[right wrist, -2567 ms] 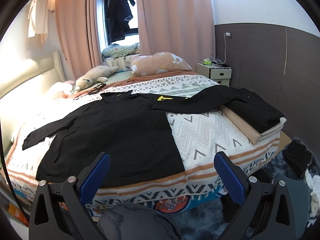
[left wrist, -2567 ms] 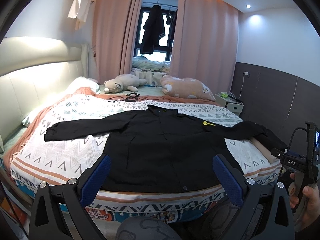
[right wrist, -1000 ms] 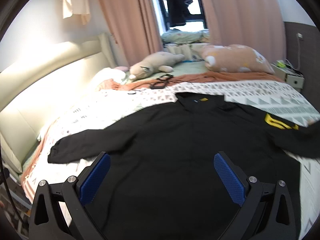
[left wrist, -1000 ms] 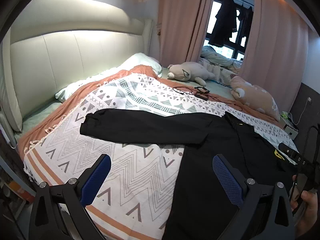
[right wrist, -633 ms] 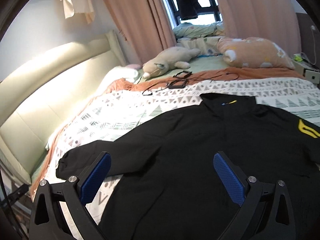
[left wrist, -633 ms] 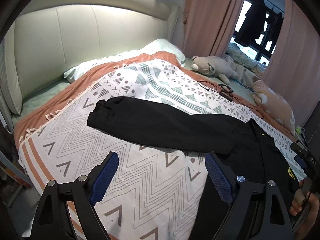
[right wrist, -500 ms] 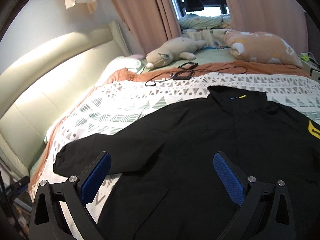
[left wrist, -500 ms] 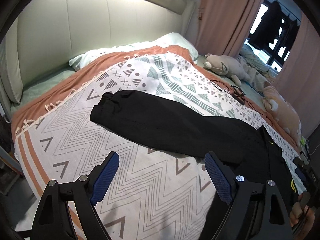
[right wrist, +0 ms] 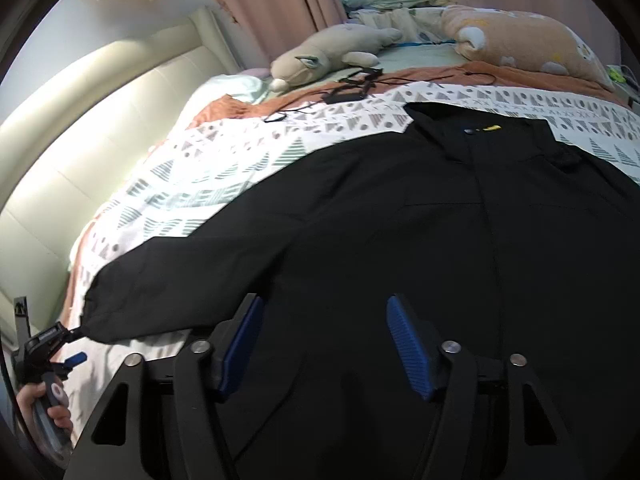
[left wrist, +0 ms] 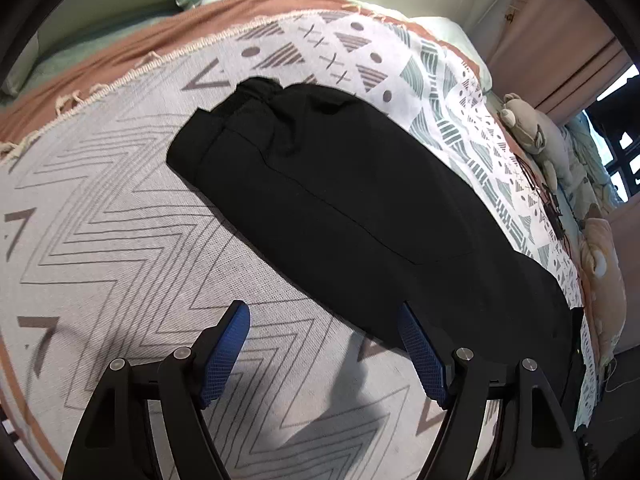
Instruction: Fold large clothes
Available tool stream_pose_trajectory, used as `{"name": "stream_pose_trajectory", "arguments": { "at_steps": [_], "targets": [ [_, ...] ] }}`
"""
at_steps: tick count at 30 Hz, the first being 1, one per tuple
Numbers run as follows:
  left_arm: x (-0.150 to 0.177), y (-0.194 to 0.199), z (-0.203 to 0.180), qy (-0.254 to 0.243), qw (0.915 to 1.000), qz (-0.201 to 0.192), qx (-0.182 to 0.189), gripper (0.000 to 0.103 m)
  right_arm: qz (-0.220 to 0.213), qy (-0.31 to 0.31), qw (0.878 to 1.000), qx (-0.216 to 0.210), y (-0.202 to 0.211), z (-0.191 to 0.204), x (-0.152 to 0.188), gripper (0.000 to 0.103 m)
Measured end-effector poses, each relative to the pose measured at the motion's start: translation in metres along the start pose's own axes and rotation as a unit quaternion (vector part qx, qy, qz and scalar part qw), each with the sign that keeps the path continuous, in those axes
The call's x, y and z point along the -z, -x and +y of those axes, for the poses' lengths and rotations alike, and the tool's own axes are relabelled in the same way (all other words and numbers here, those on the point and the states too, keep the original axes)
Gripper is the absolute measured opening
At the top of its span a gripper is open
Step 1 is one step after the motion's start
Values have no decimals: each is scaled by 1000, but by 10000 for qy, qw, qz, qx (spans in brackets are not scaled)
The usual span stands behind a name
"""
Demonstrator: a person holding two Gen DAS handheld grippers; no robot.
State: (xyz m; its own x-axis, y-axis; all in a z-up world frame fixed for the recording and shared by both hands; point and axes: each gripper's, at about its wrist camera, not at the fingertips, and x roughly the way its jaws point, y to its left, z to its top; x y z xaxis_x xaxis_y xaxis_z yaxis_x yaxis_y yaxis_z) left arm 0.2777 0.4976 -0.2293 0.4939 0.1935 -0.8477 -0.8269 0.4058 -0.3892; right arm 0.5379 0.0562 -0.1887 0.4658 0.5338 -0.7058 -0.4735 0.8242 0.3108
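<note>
At left on the bed, the large black long-sleeved jacket (right wrist: 400, 240) lies spread flat, front up, on the white zigzag-patterned woven blanket (left wrist: 100, 240); its left sleeve (left wrist: 320, 184) stretches out toward the cream padded headboard (right wrist: 80, 128), cuff far from the body.

Step in hand, judged: approach for the first fold, sleeve into the body. Nothing lifted yet.

Left gripper (left wrist: 324, 344): blue-padded jaws apart, have just been closing, hovering over bare blanket at the near edge of the sleeve. Right pad sits at the sleeve's hem line, left pad over blanket; no cloth between them, no grip. In the right wrist view that gripper shows at far left near the cuff, held by a hand (right wrist: 44, 404).

Right gripper (right wrist: 324, 340): jaws apart, have just been closing too, over the jacket around the armpit and side area. Cloth lies below the pads; whether they touch it I cannot tell. No pinch seen.

Next move likely calls for lowering the left gripper onto the sleeve edge, pinching one cloth layer only, not the blanket, while the right pins or grips the body side.

Containers: none in view. Far right: grey plush toy (right wrist: 332, 52), peach cushion (right wrist: 520, 40), black cables (right wrist: 352, 88).
</note>
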Motion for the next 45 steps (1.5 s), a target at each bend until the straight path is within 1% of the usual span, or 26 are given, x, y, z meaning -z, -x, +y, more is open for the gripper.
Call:
{"name": "stream_pose_trajectory", "arguments": {
  "at_steps": [2, 4, 5, 6, 7, 8, 9, 10, 11, 12, 13, 17, 18, 20, 22, 23, 25, 29, 32, 35, 36, 38, 39, 40, 42, 45],
  "targets": [
    [-5, -15, 3, -33, 10000, 47, -21, 77, 42, -33, 10000, 2, -6, -3, -1, 63],
    [-12, -18, 3, -116, 9997, -186, -82, 76, 153, -119, 9998, -51, -14, -4, -1, 63],
    [-17, -18, 2, -148, 9995, -260, -84, 69, 190, -148, 9997, -100, -19, -4, -1, 63],
    [-20, -17, 1, -183, 9994, -294, -5, 44, 237, -165, 9995, -156, -24, -2, -1, 63],
    [-23, -18, -1, -226, 9994, -249, 60, 28, 307, -140, 9992, -199, -29, 1, -2, 63],
    [-27, -20, -2, -275, 9995, -140, 91, 11, 357, -106, 9990, -232, -34, 4, -3, 63],
    [-29, -20, -3, -312, 9993, -123, 137, 7, 414, -62, 9987, -297, -41, 8, -4, 62],
    [-30, -15, -6, -396, 9988, -208, 206, 4, 479, -35, 9983, -326, -47, 12, -6, 56],
    [-32, -10, -9, -475, 9981, -296, 256, 4, 536, -42, 9979, -352, -52, 13, -7, 51],
    [-34, -2, -13, -564, 9971, -401, 302, 3, 597, -96, 9971, -465, -57, 16, -8, 42],
    [-36, 9, -18, -647, 9959, -518, 367, 2, 656, -215, 9954, -659, -63, 16, -9, 39],
    [-47, 54, -41, -951, 9893, -916, 623, 1, 766, -654, 9879, -1183, -86, 13, -11, 37],
    [-50, 71, -50, -1063, 9865, -1040, 692, 0, 827, -776, 9848, -1317, -93, 12, -11, 35],
    [-54, 97, -66, -1219, 9814, -1205, 861, 0, 953, -1054, 9768, -1600, -106, 8, -9, 34],
    [-56, 119, -86, -1346, 9769, -1320, 1005, 0, 1141, -1400, 9664, -1829, -121, 0, -4, 34],
    [-56, 132, -97, -1438, 9739, -1383, 1087, 0, 1173, -1467, 9638, -1892, -124, -3, -2, 34],
    [-58, 144, -130, -1561, 9689, -1477, 1225, 0, 1168, -1563, 9595, -2030, -122, -7, -3, 34],
    [-48, 176, -184, -1817, 9572, -1668, 1516, 0, 1102, -1514, 9625, -1965, -104, -13, -13, 34],
    [-39, 193, -212, -1923, 9506, -1701, 1745, 0, 936, -1529, 9657, -1879, -78, -22, -20, 34],
    [-24, 215, -251, -2105, 9408, -1716, 2026, 0, 826, -1470, 9703, -1736, -47, -29, -21, 35],
    [-19, 219, -259, -2148, 9377, -1707, 2133, 0, 830, -1460, 9712, -1688, -36, -33, -22, 35],
    [-5, 234, -289, -2320, 9273, -1674, 2413, 0, 674, -1555, 9710, -1685, -11, -47, -23, 40],
    [2, 240, -302, -2428, 9233, -1659, 2470, 0, 527, -1597, 9719, -1647, 3, -55, -23, 51],
    [8, 244, -314, -2518, 9201, -1639, 2513, 0, 428, -1583, 9743, -1543, 13, -58, -22, 59],
    [24, 251, -340, -2679, 9150, -1550, 2588, 0, 288, -1391, 9819, -1252, 36, -62, -25, 59],
    [45, 255, -367, -2832, 9078, -1409, 2754, 0, 125, -1420, 9838, -1085, 66, -84, -23, 59]
  ]
}}
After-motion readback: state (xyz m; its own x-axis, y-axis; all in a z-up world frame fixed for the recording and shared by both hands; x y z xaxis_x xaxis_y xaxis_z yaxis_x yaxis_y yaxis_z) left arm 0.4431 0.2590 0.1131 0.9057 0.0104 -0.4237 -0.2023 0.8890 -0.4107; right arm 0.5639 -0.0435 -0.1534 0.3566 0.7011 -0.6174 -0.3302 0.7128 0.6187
